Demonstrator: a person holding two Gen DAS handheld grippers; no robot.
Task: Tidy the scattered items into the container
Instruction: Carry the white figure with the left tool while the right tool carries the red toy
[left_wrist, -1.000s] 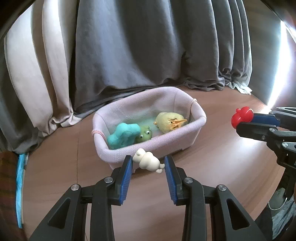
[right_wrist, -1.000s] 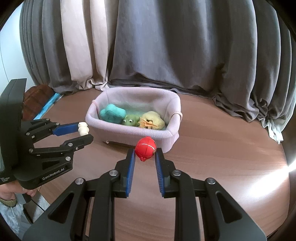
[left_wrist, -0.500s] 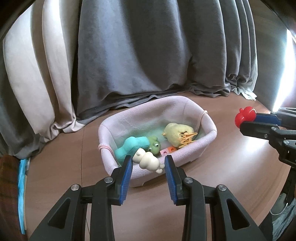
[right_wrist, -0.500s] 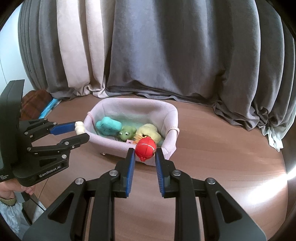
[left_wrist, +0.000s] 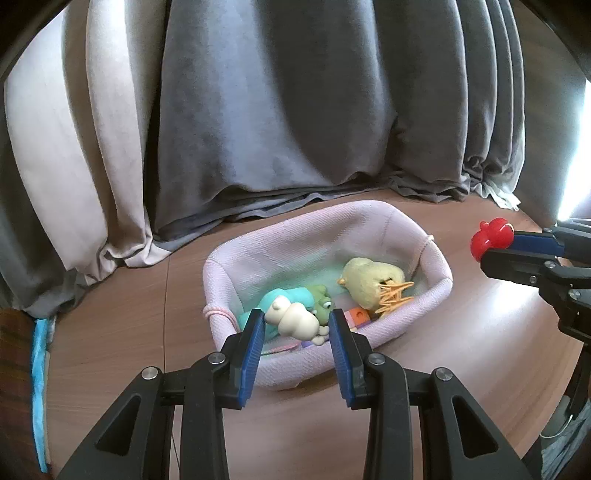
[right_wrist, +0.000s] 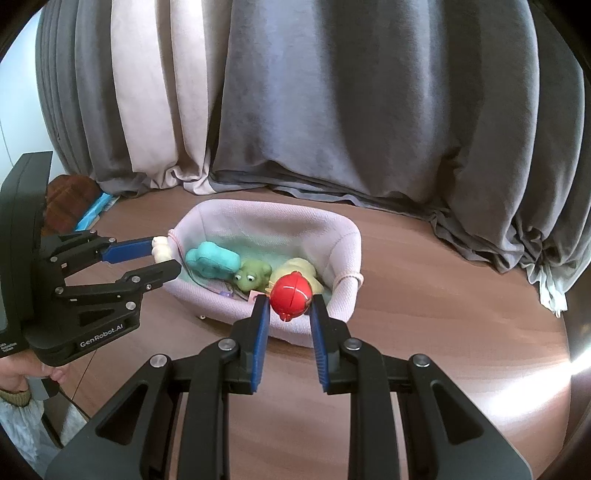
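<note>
Both tongs – cream toy (left_wrist: 295, 320), red duck (right_wrist: 291, 294) – now overhang basket (left_wrist: 369, 218).

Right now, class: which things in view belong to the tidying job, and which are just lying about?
Job:
- pink basket
- cream toy, held in left tool
- red toy, held in right tool
- toys already inside: teal, frog, yellow chick

Lying about:
- curtains
- blue packet

Inside the pale pink woven fabric basket (left_wrist: 436, 291): a teal foam block (right_wrist: 212, 260), green rubber frog (right_wrist: 253, 277), yellow plush chick (left_wrist: 371, 280).
</note>
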